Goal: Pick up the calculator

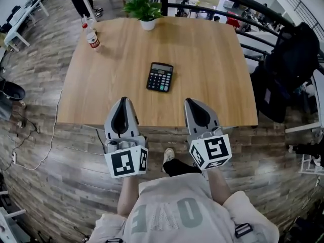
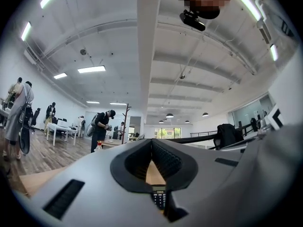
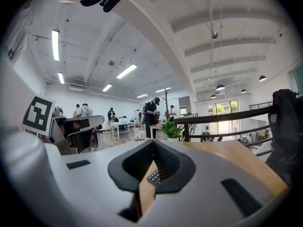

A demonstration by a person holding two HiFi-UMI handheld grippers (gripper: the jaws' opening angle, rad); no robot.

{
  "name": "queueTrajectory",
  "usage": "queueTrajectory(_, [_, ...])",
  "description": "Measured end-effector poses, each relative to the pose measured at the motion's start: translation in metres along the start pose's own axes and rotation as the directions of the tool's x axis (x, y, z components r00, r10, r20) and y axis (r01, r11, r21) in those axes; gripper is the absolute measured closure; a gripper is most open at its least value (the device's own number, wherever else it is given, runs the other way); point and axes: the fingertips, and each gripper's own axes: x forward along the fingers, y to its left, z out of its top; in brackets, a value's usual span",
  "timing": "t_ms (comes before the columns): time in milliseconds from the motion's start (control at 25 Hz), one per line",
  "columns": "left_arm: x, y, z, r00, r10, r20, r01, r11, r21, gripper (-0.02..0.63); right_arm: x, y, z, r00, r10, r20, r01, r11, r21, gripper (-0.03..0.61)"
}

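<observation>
A black calculator (image 1: pixel 160 77) lies flat near the middle of the wooden table (image 1: pixel 212 59). Both grippers hover side by side over the table's near edge, short of the calculator, pointing toward it. The left gripper (image 1: pixel 123 101) is shut with nothing in it, and the calculator sits ahead and to its right. The right gripper (image 1: pixel 191 103) is shut and empty too, with the calculator ahead and to its left. In the left gripper view the jaws (image 2: pixel 151 141) meet at the tip, and the calculator (image 2: pixel 159 197) shows through the gap below. The right gripper view shows the same closed tip (image 3: pixel 153 142) and calculator (image 3: pixel 153 177).
A potted plant (image 1: pixel 144 9) stands at the table's far edge and a water bottle (image 1: pixel 91 37) at its far left corner. A black railing with a dark jacket (image 1: pixel 288 59) runs along the right. People stand farther off in the room.
</observation>
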Motion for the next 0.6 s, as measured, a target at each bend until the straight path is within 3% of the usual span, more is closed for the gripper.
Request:
queueTrajectory(240, [0.052, -0.01, -0.008, 1.0, -0.003, -0.011, 0.003, 1.0, 0.018, 0.604, 0.042, -0.032, 0.004, 1.0, 0.024, -0.009, -0.024, 1.0, 0.012, 0.56])
queueTrajectory(600, [0.081, -0.005, -0.014, 1.0, 0.0, -0.03, 0.001, 1.0, 0.03, 0.604, 0.073, -0.044, 0.002, 0.998, 0.052, -0.021, -0.052, 0.998, 0.022, 0.56])
